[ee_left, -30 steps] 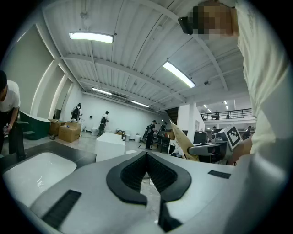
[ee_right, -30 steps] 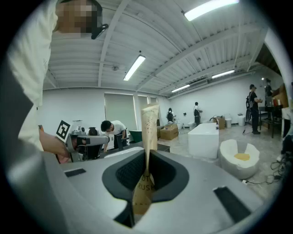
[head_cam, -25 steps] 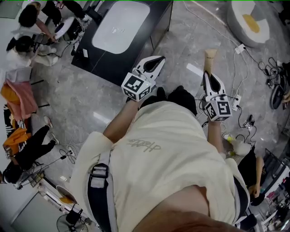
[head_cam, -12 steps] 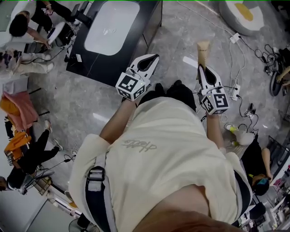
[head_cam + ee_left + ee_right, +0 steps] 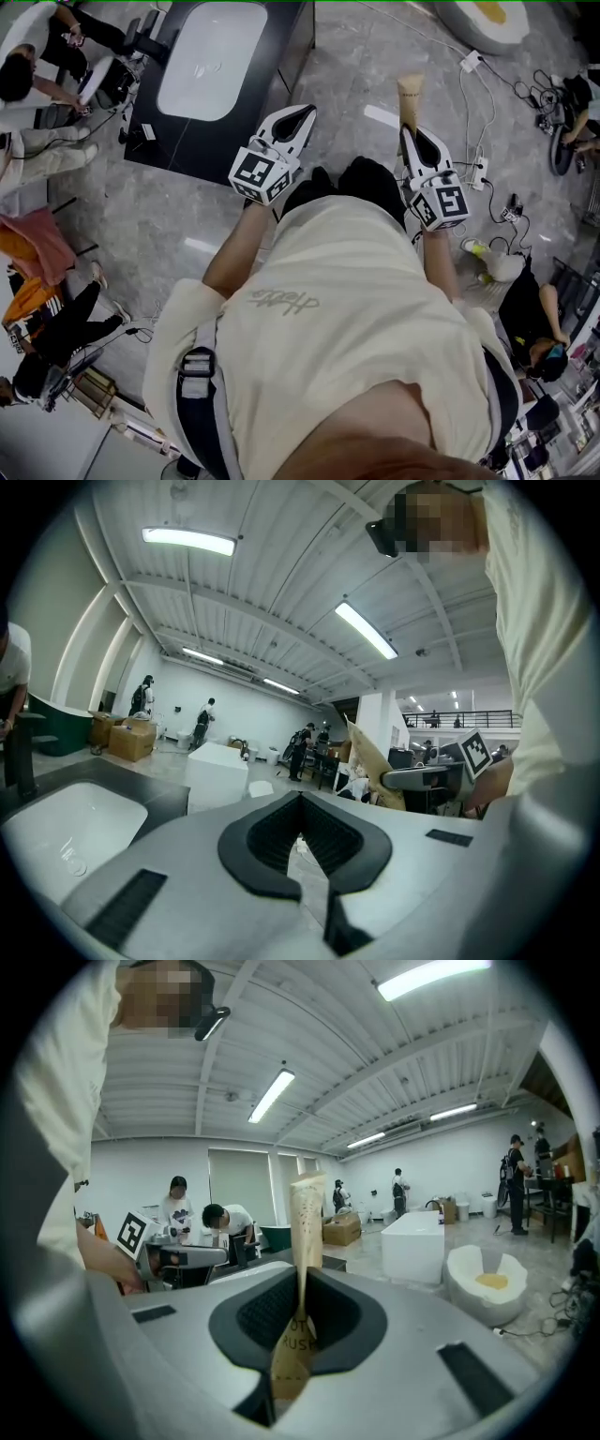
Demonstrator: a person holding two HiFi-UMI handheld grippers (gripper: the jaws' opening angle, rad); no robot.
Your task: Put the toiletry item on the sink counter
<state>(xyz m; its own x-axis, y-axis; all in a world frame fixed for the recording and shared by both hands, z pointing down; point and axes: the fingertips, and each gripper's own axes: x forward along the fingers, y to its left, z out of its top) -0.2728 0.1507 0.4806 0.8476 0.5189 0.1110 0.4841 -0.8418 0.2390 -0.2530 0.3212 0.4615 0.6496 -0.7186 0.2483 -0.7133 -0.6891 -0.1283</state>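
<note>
My right gripper (image 5: 411,131) is shut on a flat tan paper toiletry packet (image 5: 409,97), which sticks out beyond the fingertips over the grey floor. In the right gripper view the packet (image 5: 305,1227) stands upright and is pinched between the black pads (image 5: 339,1321). My left gripper (image 5: 302,116) is shut with nothing in it and points towards the near right corner of the sink counter (image 5: 281,70), a dark cabinet with a white basin (image 5: 211,56). In the left gripper view the basin (image 5: 66,829) lies low at the left.
Several people (image 5: 37,80) are beside the counter's left end, and others are at the floor's lower left and lower right. Cables and power strips (image 5: 483,173) trail over the floor on the right. A white round seat with a yellow middle (image 5: 487,13) sits at the top right.
The counter has slid left and nearer the left gripper in the head view as the person steps on. Both grippers have shifted slightly up and left. The packet is still held.
</note>
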